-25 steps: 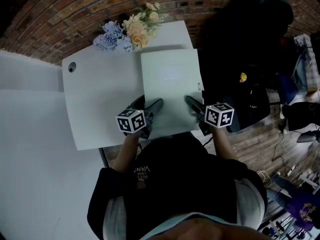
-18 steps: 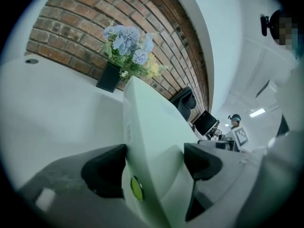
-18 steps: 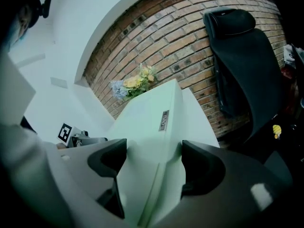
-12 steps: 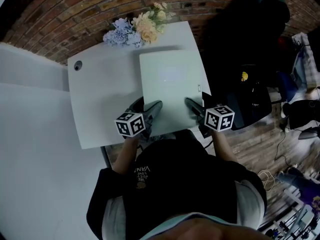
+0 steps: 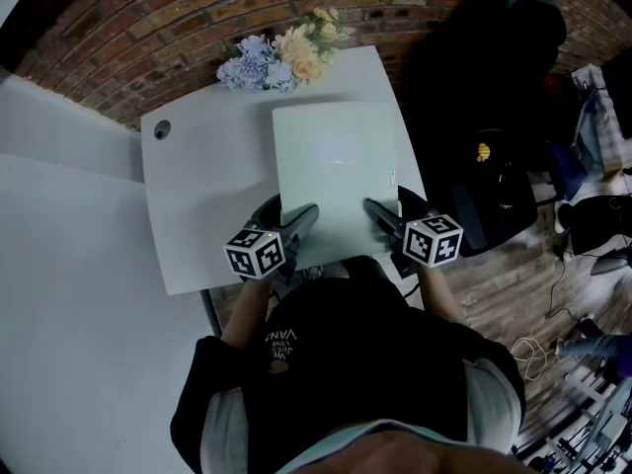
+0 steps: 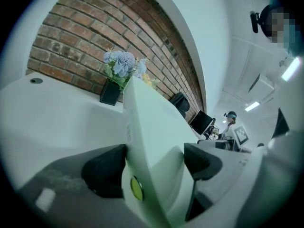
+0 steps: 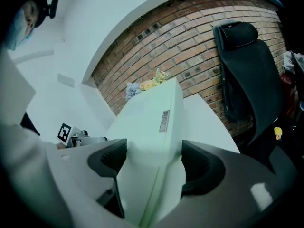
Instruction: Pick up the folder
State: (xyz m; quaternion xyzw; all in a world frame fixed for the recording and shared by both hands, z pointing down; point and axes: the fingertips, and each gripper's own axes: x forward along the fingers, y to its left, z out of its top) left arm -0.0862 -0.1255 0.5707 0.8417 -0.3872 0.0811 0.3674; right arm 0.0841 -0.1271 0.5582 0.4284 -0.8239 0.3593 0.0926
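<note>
Head view: a white surface is standing against a curved red brick wall, with a small round hole showing near its far left corner. A bunch of blue and cream flowers in a dark pot is sitting at the far edge, next to the wall. The pale green folder is lying over the right half of the surface, its near edge reaching the front edge in front of the person. A black office chair is standing to the right over a wooden floor, where cables are trailing.

The left gripper is clamping the near left part of the folder, and the right gripper is clamping the near right part. In the left gripper view the folder is filling the gap between the dark pads of the left gripper. In the right gripper view the right gripper is likewise pressing on the folder.
</note>
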